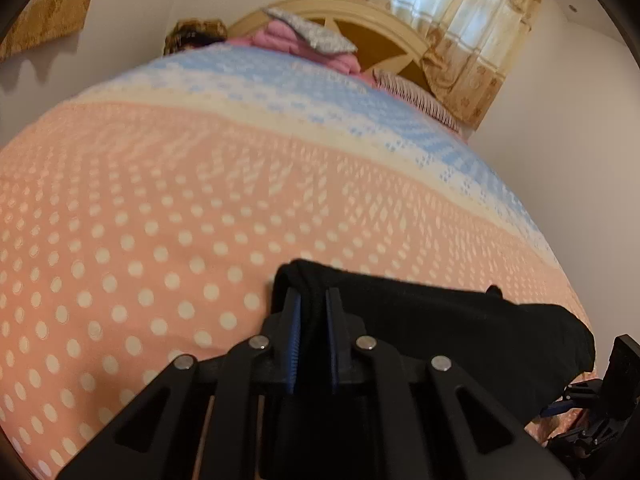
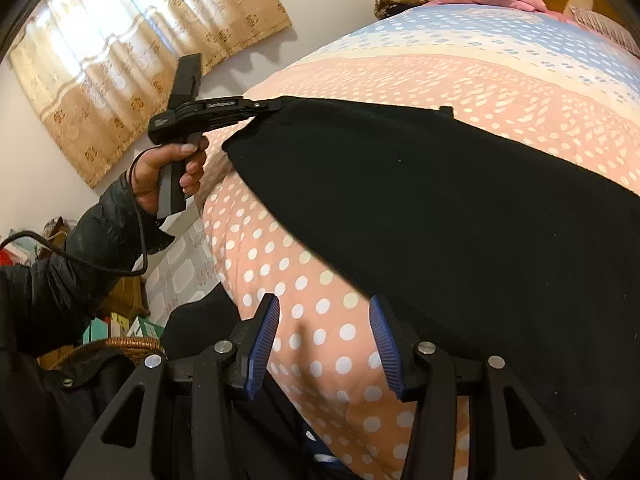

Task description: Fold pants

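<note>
Black pants (image 2: 460, 216) flat on bedspread (image 2: 320, 320)

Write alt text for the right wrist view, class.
The open right gripper hovers over a polka-dot bedspread beside black pants. Farther off, the hand-held left gripper pinches the pants' far corner; curtains hang behind.

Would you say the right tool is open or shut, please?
Open. The right tool has its blue pads spread wide over the bedspread, beside the black pants, gripping nothing.
</note>
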The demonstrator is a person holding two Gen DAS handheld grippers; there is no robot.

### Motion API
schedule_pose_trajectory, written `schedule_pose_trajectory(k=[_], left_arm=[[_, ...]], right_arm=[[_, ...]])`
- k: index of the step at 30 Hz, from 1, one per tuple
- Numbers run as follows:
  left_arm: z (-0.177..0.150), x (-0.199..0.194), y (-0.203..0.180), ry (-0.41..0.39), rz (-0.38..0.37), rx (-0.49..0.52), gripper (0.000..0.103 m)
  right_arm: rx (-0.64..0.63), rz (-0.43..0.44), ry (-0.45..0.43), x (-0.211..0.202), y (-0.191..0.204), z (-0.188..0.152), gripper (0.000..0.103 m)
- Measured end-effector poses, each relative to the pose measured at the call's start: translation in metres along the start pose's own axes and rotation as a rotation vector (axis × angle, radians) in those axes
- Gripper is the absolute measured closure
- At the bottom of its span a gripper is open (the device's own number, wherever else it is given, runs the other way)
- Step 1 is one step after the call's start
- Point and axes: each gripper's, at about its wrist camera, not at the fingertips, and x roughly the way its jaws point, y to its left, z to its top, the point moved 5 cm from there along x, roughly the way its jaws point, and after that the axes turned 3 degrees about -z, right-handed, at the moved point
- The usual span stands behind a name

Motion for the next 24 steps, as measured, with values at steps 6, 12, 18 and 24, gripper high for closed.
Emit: schedule_pose_trajectory(k=[6, 12, 18, 24], left_arm=[[0.015, -0.008, -0.005, -0.055, -0.006, 0.022, 0.093], [0.008, 0.014, 0.015, -0.017, 0.020, -0.022, 0.093], [-0.002, 0.002, 0.024, -0.016, 0.046, -0.042, 0.083], [-0.004, -0.022, 0.024, -0.069, 0.098, -0.052, 0.082]], right_arm=[[0.036, 0.011, -0.020, 0.001, -0.004, -0.001, 0.054], [0.043, 0.005, -0.036, -0.006, -0.004, -0.003, 0.054], [0.074, -0.006, -0.048, -0.008, -0.018, -0.001, 0.053], [0.123, -0.056, -0.063, -0.004, -0.034, 0.000, 0.052]])
